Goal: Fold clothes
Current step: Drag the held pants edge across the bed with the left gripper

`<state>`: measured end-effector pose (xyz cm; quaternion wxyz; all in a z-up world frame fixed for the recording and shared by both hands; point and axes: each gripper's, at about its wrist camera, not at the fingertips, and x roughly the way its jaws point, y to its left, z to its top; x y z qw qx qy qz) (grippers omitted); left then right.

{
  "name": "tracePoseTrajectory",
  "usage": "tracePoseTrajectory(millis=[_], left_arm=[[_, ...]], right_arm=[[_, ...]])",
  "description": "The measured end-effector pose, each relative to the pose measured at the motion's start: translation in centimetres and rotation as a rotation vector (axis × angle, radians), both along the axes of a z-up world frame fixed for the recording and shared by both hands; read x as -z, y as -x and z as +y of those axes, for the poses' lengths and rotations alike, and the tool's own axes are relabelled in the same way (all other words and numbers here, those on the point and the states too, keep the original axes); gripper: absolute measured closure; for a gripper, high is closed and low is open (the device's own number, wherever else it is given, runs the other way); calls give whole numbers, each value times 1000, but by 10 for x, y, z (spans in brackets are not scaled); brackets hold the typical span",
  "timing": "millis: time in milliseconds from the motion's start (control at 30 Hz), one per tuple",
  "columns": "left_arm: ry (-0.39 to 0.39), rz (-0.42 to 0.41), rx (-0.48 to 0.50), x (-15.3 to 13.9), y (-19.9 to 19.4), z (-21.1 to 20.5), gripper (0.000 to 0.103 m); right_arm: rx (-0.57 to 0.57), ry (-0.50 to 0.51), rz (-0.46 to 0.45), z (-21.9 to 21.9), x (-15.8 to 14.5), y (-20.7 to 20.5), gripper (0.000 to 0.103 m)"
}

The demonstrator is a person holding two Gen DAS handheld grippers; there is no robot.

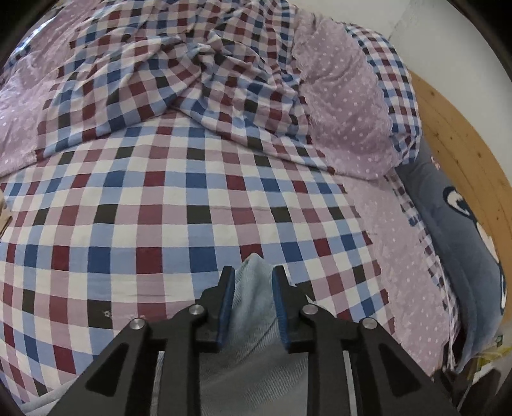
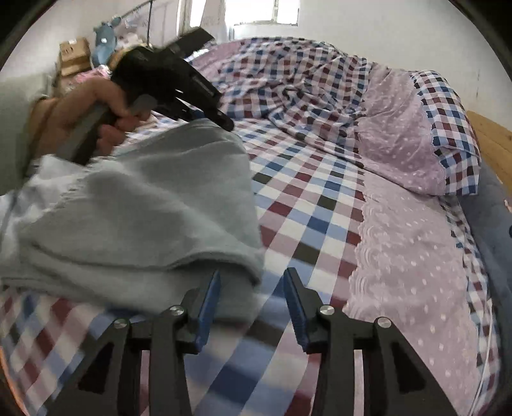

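The pale blue garment point(image 1: 252, 307), seen from the left wrist camera, bunches up between the fingers of the left gripper point(image 1: 252, 281), whose blue pads press the cloth from both sides; the fold rises as a peak at the near edge of the frame, above the checked bedsheet point(image 1: 179, 204). A rumpled checked quilt point(image 1: 179, 64) with a lilac dotted border lies at the far side, a dark blue cushion point(image 1: 464, 243) along the right, and a wooden floor point(image 1: 464, 134) beyond. This view hides how much of the garment trails below. The right wrist camera supplies that: the garment point(image 2: 134, 208) is draped in a loose heap over the near left of the bed, with one corner lifted by the left gripper point(image 2: 224, 123), which a person's hand point(image 2: 83, 118) clenches at far left. The right gripper point(image 2: 252, 288) stands spread apart and holds nothing; its left finger sits just beside the garment's near hem, though blur leaves contact uncertain. The step in hand appears to be the pick-up and spreading, with no fold yet made. The next move likely calls for the right fingers to clamp the near hem so both hands can stretch the cloth flat on the open sheet to the right. Cardboard boxes point(image 2: 75, 54) and a window point(image 2: 262, 11) show only here.
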<state>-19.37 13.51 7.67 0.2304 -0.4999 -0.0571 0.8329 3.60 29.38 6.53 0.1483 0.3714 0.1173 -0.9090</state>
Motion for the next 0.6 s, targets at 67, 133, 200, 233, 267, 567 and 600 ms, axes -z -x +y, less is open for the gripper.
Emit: tracePoseTrajectory(millis=[67, 133, 200, 233, 267, 567, 600], left_arm=[[-7, 5, 7, 1, 0, 0, 79], [-22, 5, 19, 1, 0, -2, 87], [-31, 3, 30, 2, 1, -3, 92], [-33, 3, 33, 2, 1, -3, 93], [-35, 3, 36, 1, 2, -3, 97], [-85, 63, -100, -7, 4, -32, 103], [-62, 40, -140, 1, 9, -35, 103]], right_arm=[[23, 4, 20, 3, -3, 12, 64], [44, -3, 37, 1, -3, 24, 72], [43, -25, 16, -8, 5, 34, 84], [35, -39, -4, -13, 12, 39, 95], [29, -52, -13, -16, 15, 42, 100], [72, -146, 225, -13, -51, -38, 103], [85, -138, 201, -9, -45, -42, 103]])
